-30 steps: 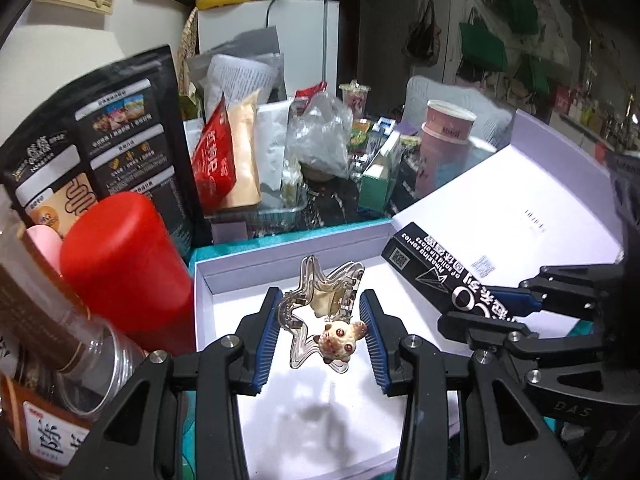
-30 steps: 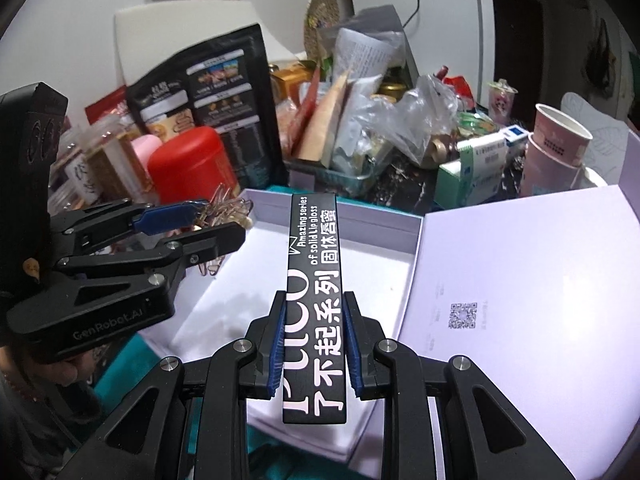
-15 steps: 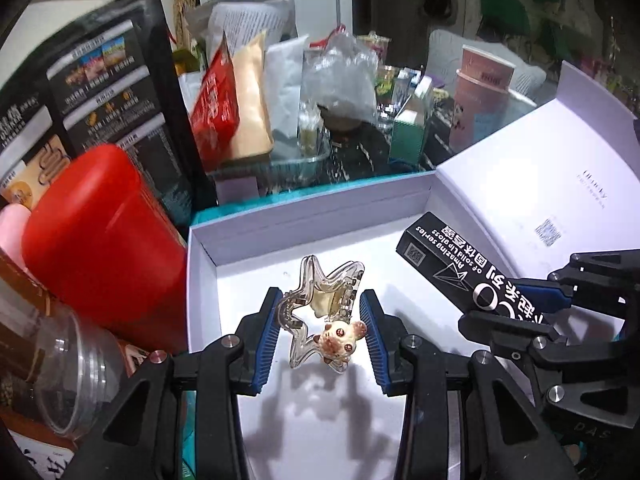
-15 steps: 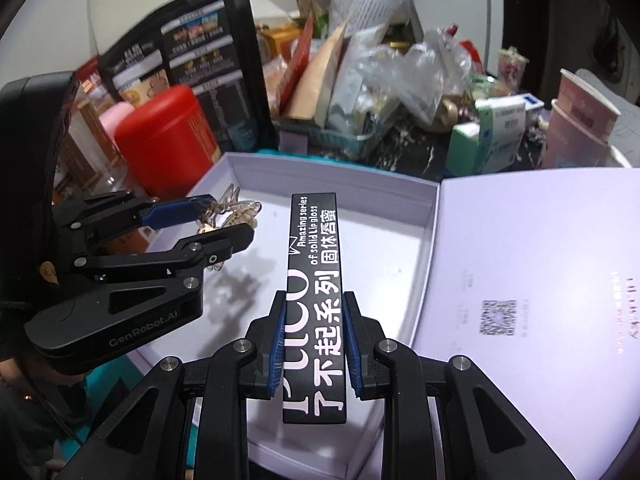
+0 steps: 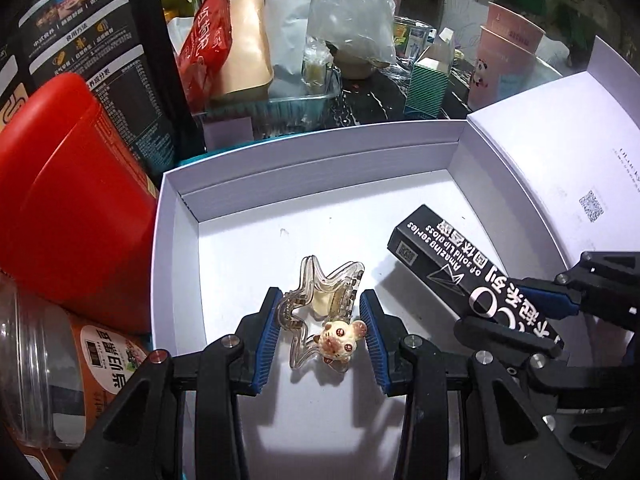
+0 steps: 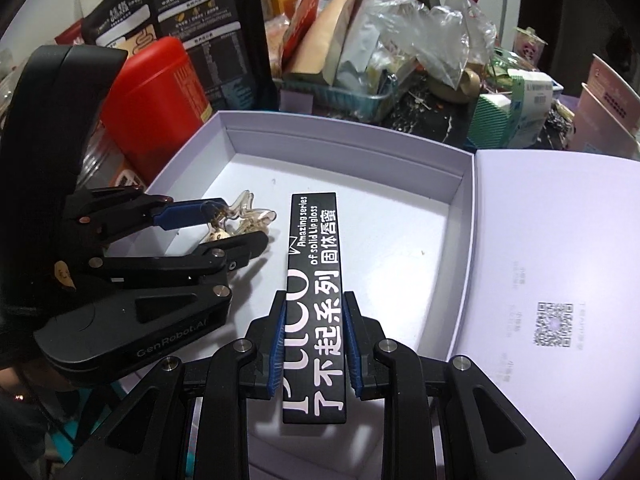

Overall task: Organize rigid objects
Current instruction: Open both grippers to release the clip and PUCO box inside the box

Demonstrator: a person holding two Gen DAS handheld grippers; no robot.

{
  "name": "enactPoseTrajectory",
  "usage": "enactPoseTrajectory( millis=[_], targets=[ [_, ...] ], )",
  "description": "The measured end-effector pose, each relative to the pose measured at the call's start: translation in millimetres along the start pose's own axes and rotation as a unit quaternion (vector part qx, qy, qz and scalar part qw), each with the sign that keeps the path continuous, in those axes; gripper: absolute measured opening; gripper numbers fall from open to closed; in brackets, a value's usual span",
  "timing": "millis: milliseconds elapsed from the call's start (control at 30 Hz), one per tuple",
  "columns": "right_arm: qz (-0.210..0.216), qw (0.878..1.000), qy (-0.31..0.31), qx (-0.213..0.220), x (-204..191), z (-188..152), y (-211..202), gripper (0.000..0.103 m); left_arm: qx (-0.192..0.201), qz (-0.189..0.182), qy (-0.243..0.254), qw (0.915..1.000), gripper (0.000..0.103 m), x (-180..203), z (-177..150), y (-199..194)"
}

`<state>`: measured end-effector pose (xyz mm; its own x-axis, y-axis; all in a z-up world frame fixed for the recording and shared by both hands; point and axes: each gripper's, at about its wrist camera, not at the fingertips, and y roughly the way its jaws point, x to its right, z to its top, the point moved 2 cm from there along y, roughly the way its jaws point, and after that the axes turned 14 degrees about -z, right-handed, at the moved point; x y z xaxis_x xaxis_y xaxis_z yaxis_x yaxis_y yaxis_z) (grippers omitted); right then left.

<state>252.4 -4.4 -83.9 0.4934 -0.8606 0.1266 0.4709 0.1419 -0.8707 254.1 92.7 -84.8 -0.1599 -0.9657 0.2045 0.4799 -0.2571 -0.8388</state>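
My left gripper (image 5: pixel 322 330) is shut on a clear star-shaped hair clip (image 5: pixel 320 312) with a small bear charm, held low inside the open white box (image 5: pixel 320 152). My right gripper (image 6: pixel 314 340) is shut on a long black lip gloss box (image 6: pixel 314 276) with white lettering, held over the box's floor to the right of the clip. In the left wrist view the black box (image 5: pixel 452 272) and right gripper (image 5: pixel 536 320) show at right. In the right wrist view the left gripper (image 6: pixel 224 232) and clip (image 6: pixel 244 220) show at left.
The box's hinged lid (image 6: pixel 552 280) lies open to the right. A red canister (image 5: pixel 68 200) and a clear jar (image 5: pixel 44 364) stand left of the box. A tray of snack packets (image 5: pixel 256 56), a green carton (image 5: pixel 428 80) and pink paper cups (image 5: pixel 504 60) crowd the back.
Both grippers have moved forward and down into the white box, still holding the hair clip and the black box. The cameras now tilt more steeply at the box floor.
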Motion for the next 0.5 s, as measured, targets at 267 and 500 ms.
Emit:
enactPoseTrajectory(
  millis=[267,500],
  targets=[
    [-0.012,1.000,0.000,0.002,-1.1,1.1,0.6,0.026,-0.010,0.014,-0.010,0.9998,0.039,-1.3,0.6,0.6],
    [-0.029,1.000,-0.005,0.005,-2.2,-0.4,-7.5,0.045,-0.025,0.044,-0.023,0.9985,0.053,-3.9,0.4,-0.6]
  ],
)
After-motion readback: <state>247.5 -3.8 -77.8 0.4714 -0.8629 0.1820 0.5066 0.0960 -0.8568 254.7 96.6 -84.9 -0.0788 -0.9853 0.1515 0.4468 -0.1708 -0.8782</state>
